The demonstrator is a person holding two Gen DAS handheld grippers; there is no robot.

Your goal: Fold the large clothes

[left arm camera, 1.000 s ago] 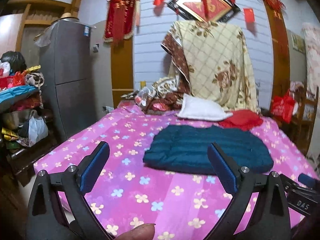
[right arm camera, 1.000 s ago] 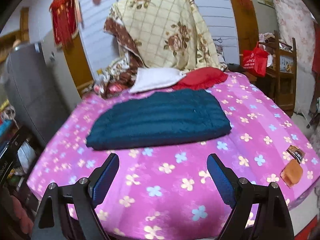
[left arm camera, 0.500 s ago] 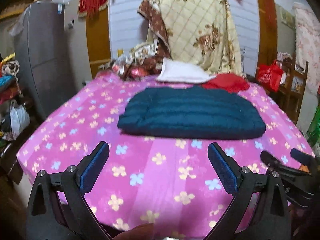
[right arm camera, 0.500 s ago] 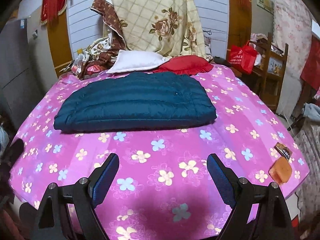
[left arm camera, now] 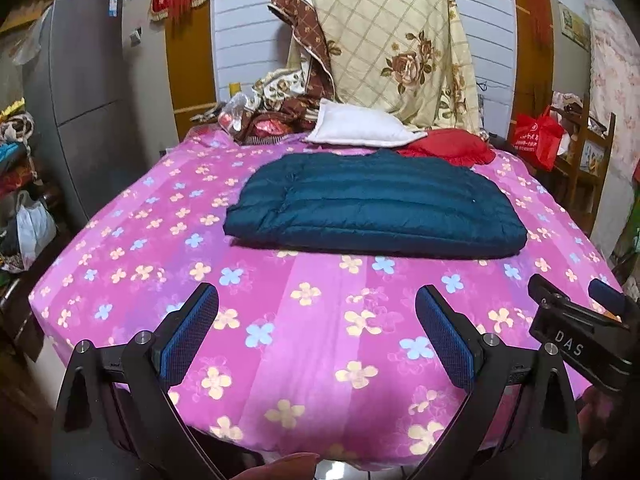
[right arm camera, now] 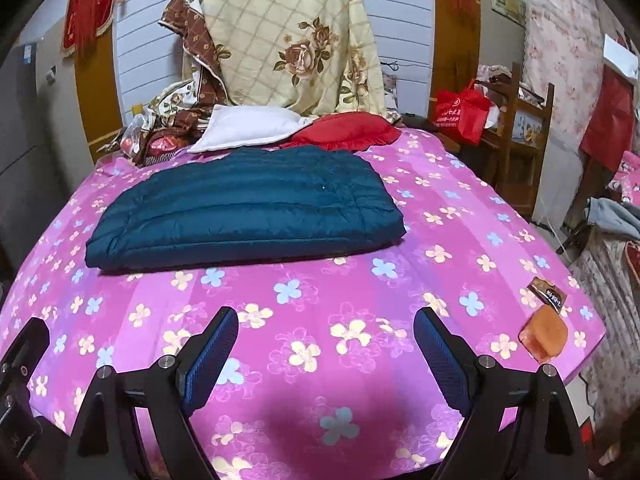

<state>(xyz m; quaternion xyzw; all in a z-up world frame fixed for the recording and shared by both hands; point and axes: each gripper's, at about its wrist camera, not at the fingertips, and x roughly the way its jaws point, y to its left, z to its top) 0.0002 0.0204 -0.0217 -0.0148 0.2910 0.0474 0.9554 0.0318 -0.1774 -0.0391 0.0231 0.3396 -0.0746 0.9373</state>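
Observation:
A dark teal quilted jacket lies folded into a flat rectangle on the pink flowered bed; it also shows in the right wrist view. My left gripper is open and empty, over the bed's near edge, well short of the jacket. My right gripper is open and empty too, over the near edge of the bed. Part of the right gripper shows at the right of the left wrist view.
A white pillow, a red cushion and a floral quilt sit at the bed's head. An orange pouch lies on the near right corner. A grey fridge stands left, wooden shelves right.
Both grippers have drawn back and tilted down, so more of the bed's near side shows. The left view swung right, centring on the jacket. The jacket has not moved.

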